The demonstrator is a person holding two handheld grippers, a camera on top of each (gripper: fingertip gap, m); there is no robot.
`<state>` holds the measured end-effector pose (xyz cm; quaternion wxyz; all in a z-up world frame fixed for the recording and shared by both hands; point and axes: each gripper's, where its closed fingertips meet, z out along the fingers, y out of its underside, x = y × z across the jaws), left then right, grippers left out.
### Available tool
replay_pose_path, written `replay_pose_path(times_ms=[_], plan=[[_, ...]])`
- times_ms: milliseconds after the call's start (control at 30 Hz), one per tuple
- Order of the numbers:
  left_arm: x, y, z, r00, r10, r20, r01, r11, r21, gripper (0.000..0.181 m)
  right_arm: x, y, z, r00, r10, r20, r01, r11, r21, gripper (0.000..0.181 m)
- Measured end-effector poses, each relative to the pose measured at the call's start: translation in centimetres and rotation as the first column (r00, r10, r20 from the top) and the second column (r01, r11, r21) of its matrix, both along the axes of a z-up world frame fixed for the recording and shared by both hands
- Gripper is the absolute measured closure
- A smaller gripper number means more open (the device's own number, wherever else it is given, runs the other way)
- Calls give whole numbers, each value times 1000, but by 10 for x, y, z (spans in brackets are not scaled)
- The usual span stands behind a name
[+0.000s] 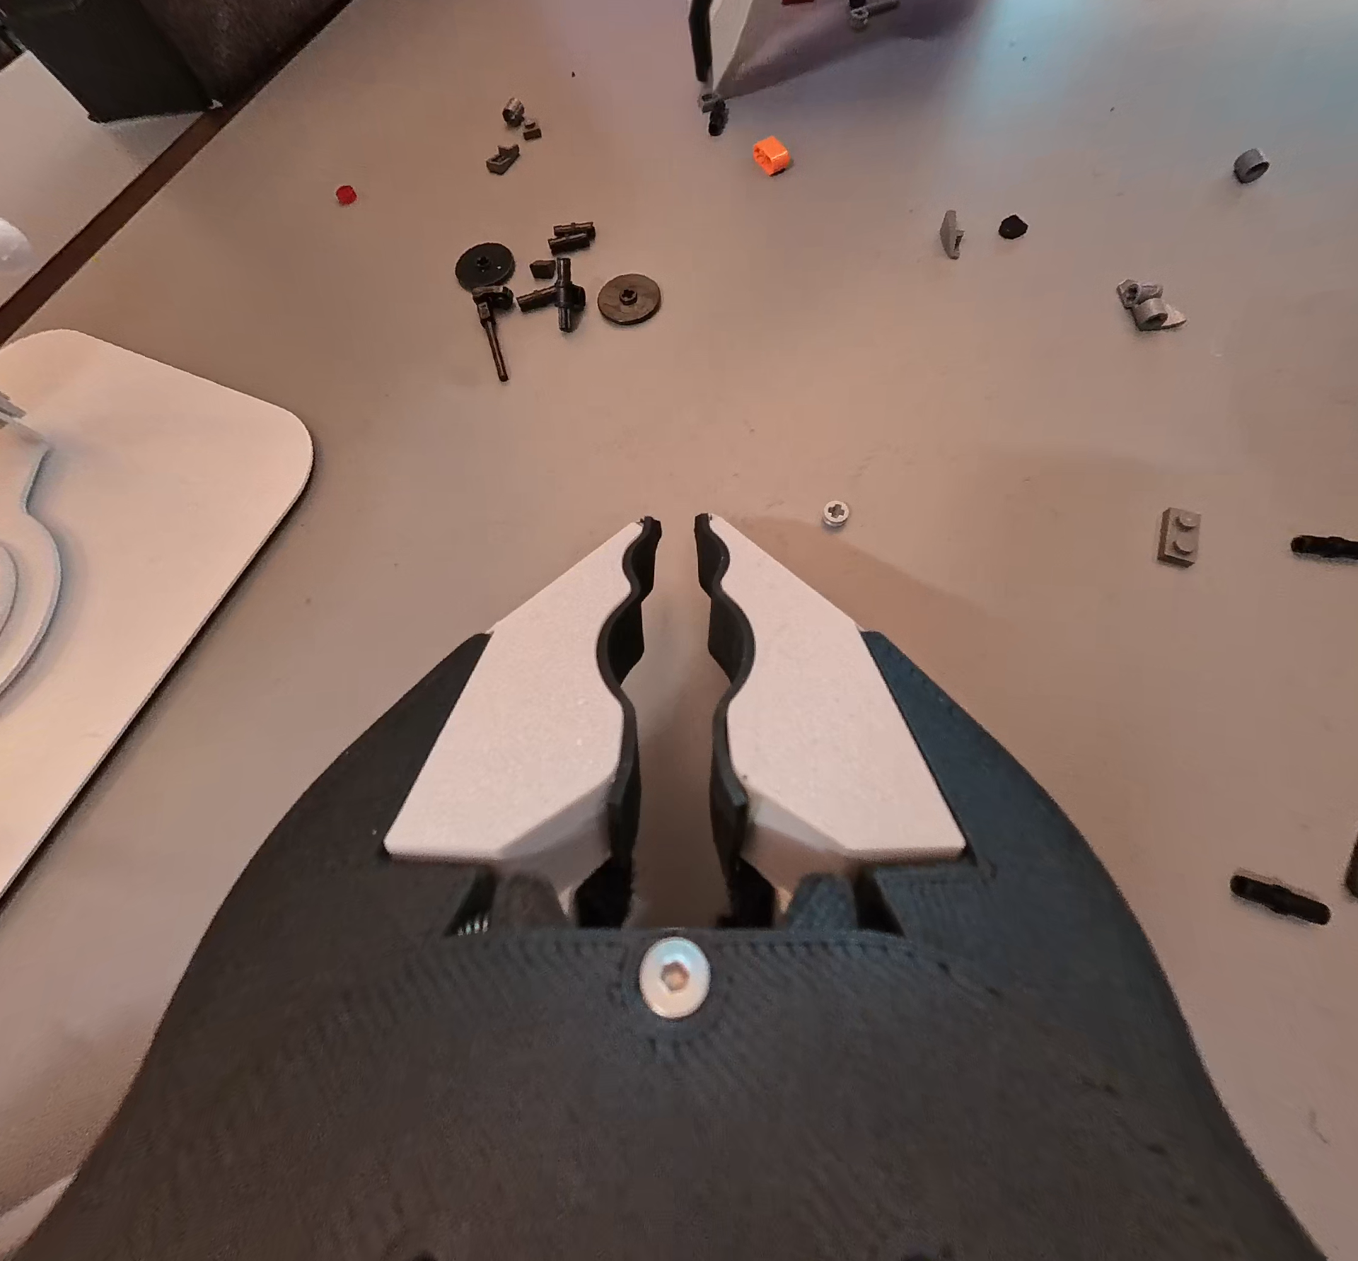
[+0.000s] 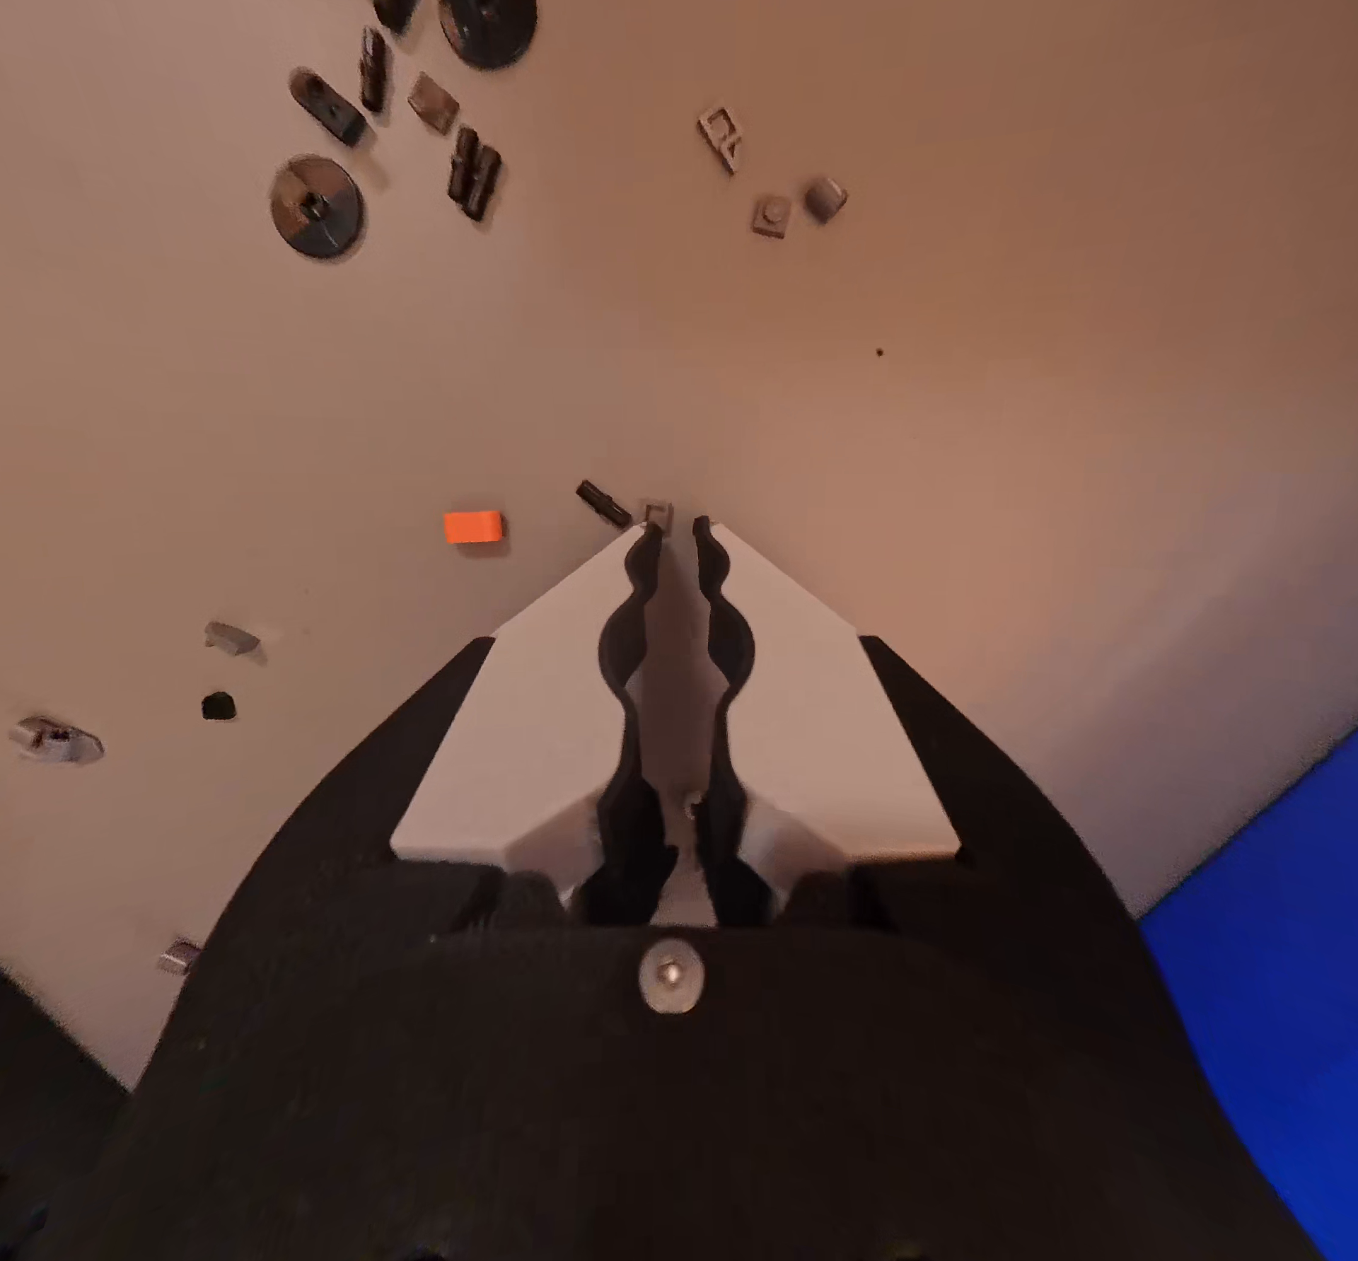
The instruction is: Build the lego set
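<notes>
Loose lego pieces lie scattered on a beige table. My left gripper [image 1: 674, 524] hovers over bare table, jaws a narrow gap apart, and holds nothing. A light grey round stud [image 1: 836, 513] lies just right of its tips. My right gripper [image 2: 676, 526] is low over the table, jaws a narrow gap apart. A tiny grey square piece [image 2: 658, 513] sits at its left fingertip, with a black pin [image 2: 602, 502] and an orange brick [image 2: 474, 528] to the left. The right gripper also shows in the left wrist view [image 1: 711, 100], tips down by the orange brick [image 1: 771, 155].
A cluster of black discs and pins [image 1: 558, 278] lies mid-table; it also shows in the right wrist view [image 2: 488, 10]. A grey two-stud plate [image 1: 1179, 536] and black pins [image 1: 1279, 899] lie right. A white board [image 1: 147, 491] lies left. A blue surface [image 2: 1264, 932] lies beyond the table edge.
</notes>
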<state>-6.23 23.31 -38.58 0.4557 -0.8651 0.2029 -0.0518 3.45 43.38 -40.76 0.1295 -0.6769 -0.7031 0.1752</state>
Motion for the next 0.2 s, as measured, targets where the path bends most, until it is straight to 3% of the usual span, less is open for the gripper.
replay_pose_path(times_ms=[200], plan=[[2, 1, 0, 1000, -2, -1, 2, 1000, 2, 173, 0, -3, -3, 1000, 15, 14, -15, 1000, -10, 174]])
